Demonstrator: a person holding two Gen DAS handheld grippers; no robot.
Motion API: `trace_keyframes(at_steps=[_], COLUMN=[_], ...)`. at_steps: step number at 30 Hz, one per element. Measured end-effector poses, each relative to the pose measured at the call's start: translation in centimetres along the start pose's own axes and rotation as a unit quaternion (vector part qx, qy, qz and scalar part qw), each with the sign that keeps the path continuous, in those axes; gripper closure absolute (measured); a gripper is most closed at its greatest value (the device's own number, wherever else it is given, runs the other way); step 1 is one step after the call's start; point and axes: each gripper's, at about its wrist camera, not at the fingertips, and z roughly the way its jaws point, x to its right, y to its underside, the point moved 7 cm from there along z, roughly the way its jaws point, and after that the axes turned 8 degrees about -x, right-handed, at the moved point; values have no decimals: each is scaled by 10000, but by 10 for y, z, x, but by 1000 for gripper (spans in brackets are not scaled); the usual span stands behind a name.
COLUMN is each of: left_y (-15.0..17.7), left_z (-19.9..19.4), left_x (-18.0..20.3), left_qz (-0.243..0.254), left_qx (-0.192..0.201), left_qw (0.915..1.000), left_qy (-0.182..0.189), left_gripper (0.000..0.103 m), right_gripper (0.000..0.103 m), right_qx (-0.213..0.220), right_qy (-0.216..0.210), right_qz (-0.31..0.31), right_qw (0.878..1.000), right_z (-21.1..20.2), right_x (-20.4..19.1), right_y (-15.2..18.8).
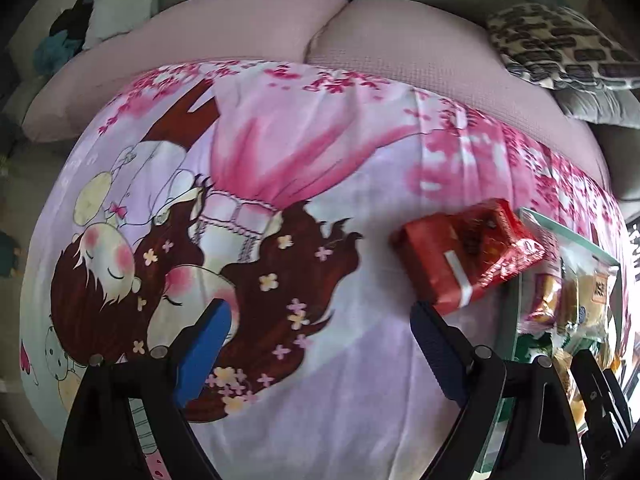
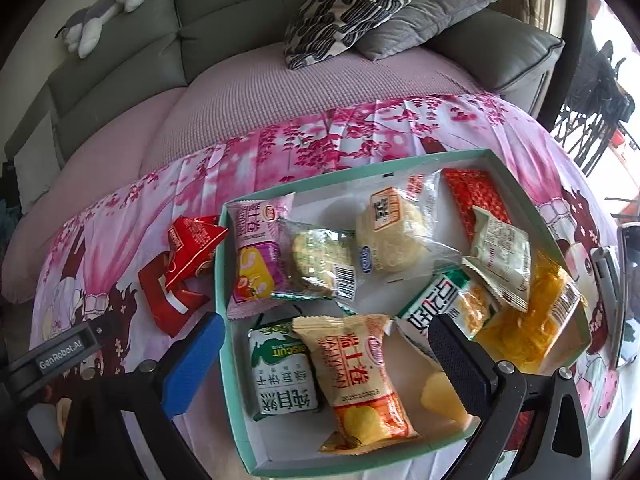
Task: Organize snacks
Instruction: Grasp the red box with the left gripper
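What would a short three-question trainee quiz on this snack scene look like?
1. True or false: the red packets lie inside the box.
2. Multiple choice: the cloth under the box shows A) stripes B) a cartoon girl and pink blossoms C) plain grey.
3. Fill in: the left hand-held gripper hangs over the cloth with its jaws ____ and nothing between them.

Key: 1 false, they lie on the cloth beside the box; 2 B; 3 open.
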Motion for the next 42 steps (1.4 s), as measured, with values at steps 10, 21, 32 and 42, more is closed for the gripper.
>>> trace_keyframes(at_steps=[10, 21, 32, 42], left_y=[-13, -32, -36, -25], left_z=[10, 44, 53, 50], left_x=[6, 55, 63, 40], left_qz=[-274, -128, -48, -275], left_qx=[-161, -258, -191, -272], left_qw=[9985, 9958, 9971, 9980], left_qy=[440, 870, 729, 500], left_gripper=[12, 12, 12, 33], right_gripper=[0, 0, 0, 0], right_qx=[124, 130, 80, 25], right_qy=[-283, -318, -244, -166], right_qz=[34, 81, 125, 168], right_qw=[9995, 9994, 9996, 9997], right_z=[11, 19, 23, 27], right_x=[-7, -4, 3, 8], right_y=[-18, -25, -25, -24])
